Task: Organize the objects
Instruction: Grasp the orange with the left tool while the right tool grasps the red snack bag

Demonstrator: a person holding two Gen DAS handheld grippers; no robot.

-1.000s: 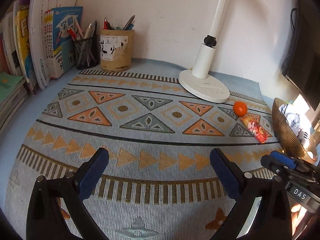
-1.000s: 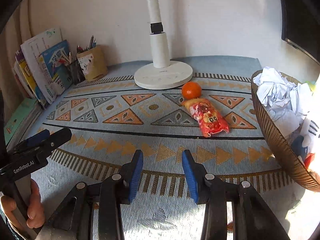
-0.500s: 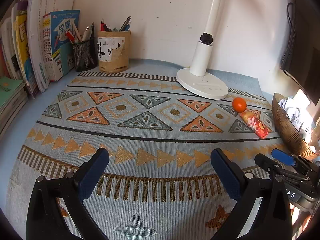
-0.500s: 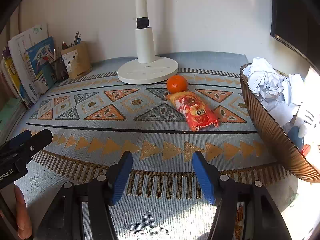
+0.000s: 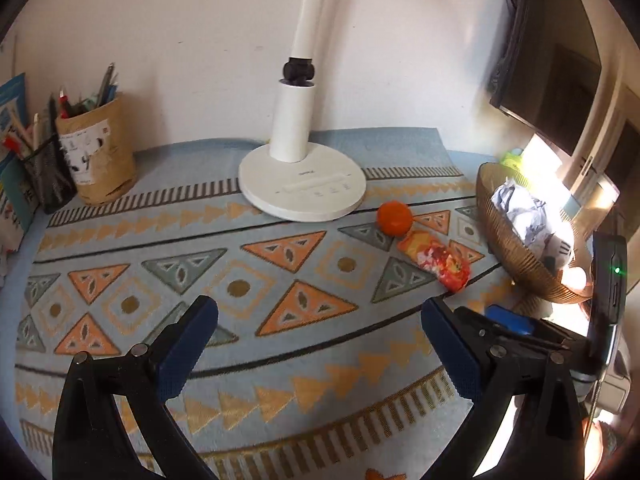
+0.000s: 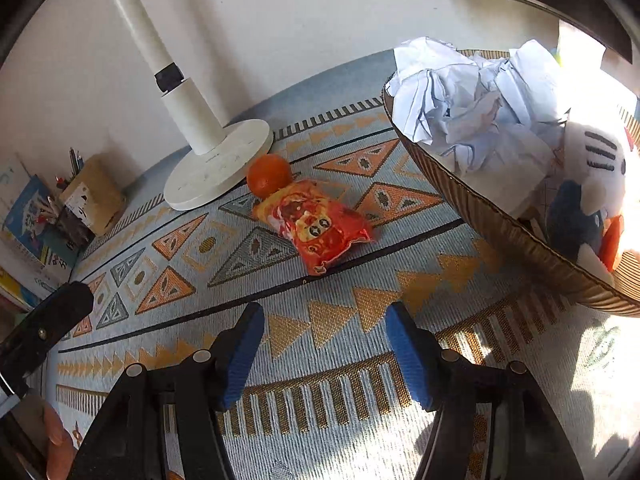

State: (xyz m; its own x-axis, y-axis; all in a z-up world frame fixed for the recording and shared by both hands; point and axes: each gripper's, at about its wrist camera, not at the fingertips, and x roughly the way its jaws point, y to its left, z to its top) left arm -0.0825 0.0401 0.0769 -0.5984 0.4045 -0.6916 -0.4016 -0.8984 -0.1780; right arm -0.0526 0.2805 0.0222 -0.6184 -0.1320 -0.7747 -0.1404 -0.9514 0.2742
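An orange fruit (image 6: 269,174) (image 5: 394,218) lies on the patterned cloth beside the lamp base, touching a red snack packet (image 6: 316,226) (image 5: 436,260). To the right stands a brown ribbed bowl (image 6: 496,220) (image 5: 516,256) holding crumpled paper (image 6: 468,100) and a white plush toy (image 6: 600,160). My right gripper (image 6: 325,322) hovers just short of the packet, open with nothing between its blue pads. My left gripper (image 5: 318,320) is open wide over the cloth's middle, holding nothing. The right gripper's tip (image 5: 508,322) shows at the lower right of the left wrist view.
A white desk lamp (image 5: 302,184) stands at the back against the wall. At the far left are a brown pen holder (image 5: 98,156), a mesh pen cup (image 5: 46,176) and upright books (image 6: 28,216). A dark monitor (image 5: 536,80) hangs at the right.
My right gripper's jaws have spread from narrow to about half wide, and it rolled and drew closer to the packet and bowl. My left gripper swung right, so the lamp now sits centre.
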